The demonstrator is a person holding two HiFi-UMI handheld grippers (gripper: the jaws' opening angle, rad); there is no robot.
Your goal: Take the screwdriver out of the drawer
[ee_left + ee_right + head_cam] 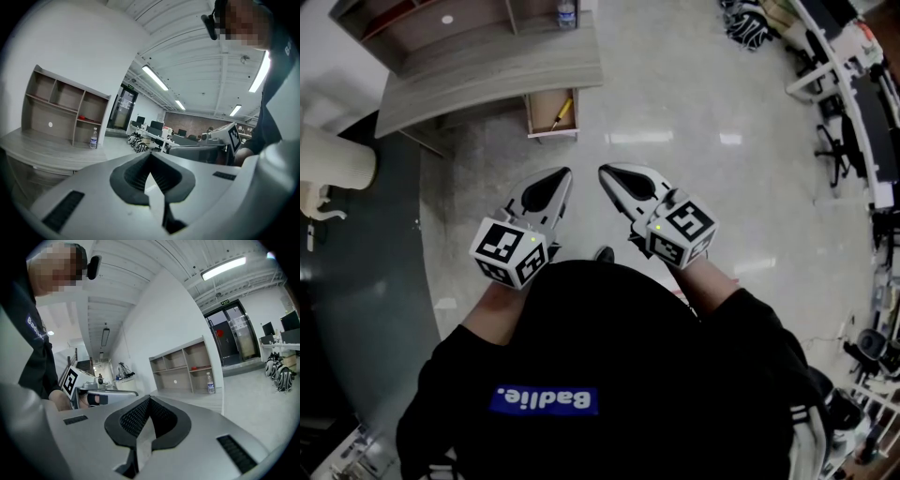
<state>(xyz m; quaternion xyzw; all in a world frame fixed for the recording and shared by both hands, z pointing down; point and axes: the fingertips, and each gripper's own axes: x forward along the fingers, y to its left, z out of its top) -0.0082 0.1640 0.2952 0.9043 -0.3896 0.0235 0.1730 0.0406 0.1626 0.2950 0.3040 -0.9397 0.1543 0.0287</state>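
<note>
A drawer point(532, 114) stands pulled open from under the grey wooden desk point(487, 75), a few steps ahead of me on the pale floor. Inside it lies a screwdriver point(562, 112) with a yellow handle, set at a slant. My left gripper point(565, 172) and right gripper point(604, 171) are held side by side in front of my body, tips toward the drawer and well short of it. Both are shut with nothing between the jaws. The left gripper view shows its closed tips point(150, 153); the right gripper view shows the same point(149, 398). Neither gripper view shows the drawer.
An open shelf unit point(441, 28) sits on the desk, with a water bottle point(567, 13) beside it. A white round object point(333, 157) stands at the left on a dark curved floor strip. Office desks and chairs point(844, 141) line the right side.
</note>
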